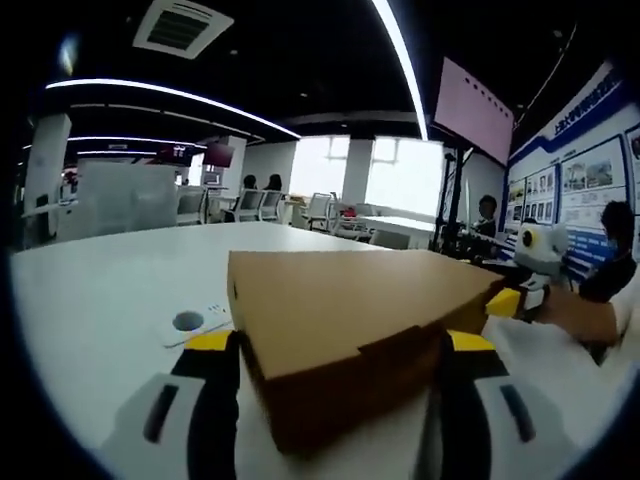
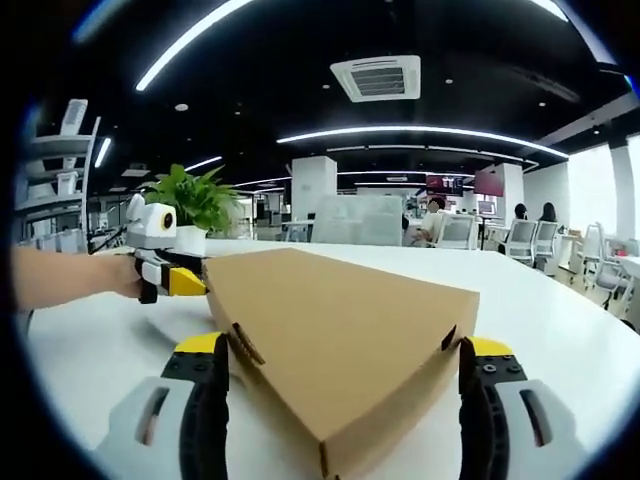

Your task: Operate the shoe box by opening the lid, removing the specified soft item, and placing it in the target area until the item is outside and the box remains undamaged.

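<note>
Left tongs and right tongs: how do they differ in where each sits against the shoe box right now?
The left tongs straddle one corner of the closed shoe box, with a white card beside them on the table. The right tongs straddle the opposite corner, facing a potted plant. Both are open, jaws on either side of a corner, yellow-tipped, not visibly clamping.

A broad white surface [image 1: 100, 290] spreads across the lower half of the left gripper view and runs back toward the chairs at mid-frame. A brown cardboard shoe box [image 1: 350, 320], lid shut, rests directly on it at lower centre. Just left of the box lies a small white flat object [image 1: 195, 322] with a dark round spot. In the right gripper view the same surface [image 2: 560, 320] fills the lower frame, the box [image 2: 340, 350] sitting at lower centre, one corner pointing toward the bottom edge.
</note>
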